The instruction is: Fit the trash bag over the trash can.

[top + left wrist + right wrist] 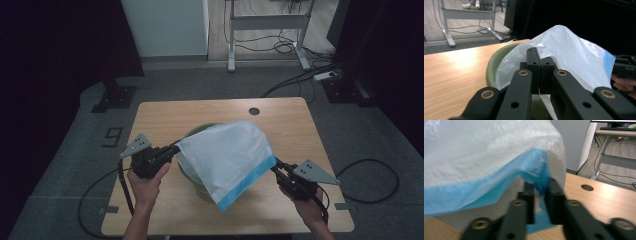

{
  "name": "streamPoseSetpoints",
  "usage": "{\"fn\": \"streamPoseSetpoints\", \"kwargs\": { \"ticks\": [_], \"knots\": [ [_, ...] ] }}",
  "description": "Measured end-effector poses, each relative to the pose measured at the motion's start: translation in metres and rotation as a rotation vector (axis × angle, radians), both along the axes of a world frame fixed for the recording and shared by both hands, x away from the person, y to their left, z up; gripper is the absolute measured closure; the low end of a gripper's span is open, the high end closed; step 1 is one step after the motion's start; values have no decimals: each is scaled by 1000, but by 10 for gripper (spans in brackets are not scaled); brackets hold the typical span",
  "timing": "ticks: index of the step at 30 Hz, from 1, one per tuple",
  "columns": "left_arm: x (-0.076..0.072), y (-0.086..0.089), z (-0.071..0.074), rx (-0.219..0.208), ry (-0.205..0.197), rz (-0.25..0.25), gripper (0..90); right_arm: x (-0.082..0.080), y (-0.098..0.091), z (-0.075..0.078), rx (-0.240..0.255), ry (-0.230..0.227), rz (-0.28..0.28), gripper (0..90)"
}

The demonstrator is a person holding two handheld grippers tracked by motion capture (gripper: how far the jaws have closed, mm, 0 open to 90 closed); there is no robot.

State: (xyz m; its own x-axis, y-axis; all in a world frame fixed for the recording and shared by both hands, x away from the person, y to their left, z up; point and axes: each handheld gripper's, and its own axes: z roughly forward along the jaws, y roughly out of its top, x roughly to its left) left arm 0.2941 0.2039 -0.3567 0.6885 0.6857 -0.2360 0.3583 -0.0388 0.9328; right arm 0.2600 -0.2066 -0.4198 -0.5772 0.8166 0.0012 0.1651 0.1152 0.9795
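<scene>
White plastic bag [227,155] with a blue edge hangs over the green bowl [200,131] on the worktop [165,115]; left claw [175,148] and right claw [276,165] each pinch a corner

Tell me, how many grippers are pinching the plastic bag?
2. The left gripper pinches the plastic bag at its white corner, over the green bin. The right gripper pinches the edge by the blue strip, on the other side.
</scene>
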Motion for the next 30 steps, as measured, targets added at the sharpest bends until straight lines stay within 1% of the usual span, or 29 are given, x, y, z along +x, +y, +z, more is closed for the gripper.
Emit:
{"fn": "streamPoseSetpoints", "kwargs": {
  "ticks": [2,3,7,9,11,13,15,17,19,21,23,24,25,26,28,30],
  "knots": [
    [-2,-2,1,-1,-13,-11,829,0,0,6,2,-8,-8,877],
    [-3,-3,3,4,-15,-14,785,1,1,9,5,-11,-6,880],
    [-9,-5,10,51,-46,4,536,2,3,22,5,-24,-9,884],
    [-14,-3,14,62,-57,-9,411,3,4,28,3,-31,-3,886],
    [-18,-2,19,80,-77,-23,336,4,6,33,0,-35,4,886],
    [-24,-1,23,99,-98,-42,281,5,9,39,-6,-44,12,887],
    [-27,1,27,123,-106,-66,219,6,13,45,-14,-49,20,887],
    [-30,4,29,145,-116,-94,182,7,17,50,-22,-52,24,887],
    [-31,8,30,137,-117,-121,165,8,19,53,-33,-46,20,888],
    [-31,11,29,134,-108,-151,147,11,19,55,-33,-37,4,889],
    [-30,11,28,144,-105,-176,142,14,16,56,-25,-26,-15,890],
    [-29,9,27,156,-94,-198,139,16,13,57,-18,-20,-26,891],
    [-29,9,27,156,-94,-198,130,16,13,57,-18,-20,-26,891],
    [-28,7,26,168,-88,-210,130,20,9,59,-4,-11,-44,891],
    [-26,3,25,190,-75,-225,115,21,6,62,4,-12,-56,891],
    [-25,2,23,190,-72,-225,118,22,5,64,6,-14,-60,892]
  ]
}}
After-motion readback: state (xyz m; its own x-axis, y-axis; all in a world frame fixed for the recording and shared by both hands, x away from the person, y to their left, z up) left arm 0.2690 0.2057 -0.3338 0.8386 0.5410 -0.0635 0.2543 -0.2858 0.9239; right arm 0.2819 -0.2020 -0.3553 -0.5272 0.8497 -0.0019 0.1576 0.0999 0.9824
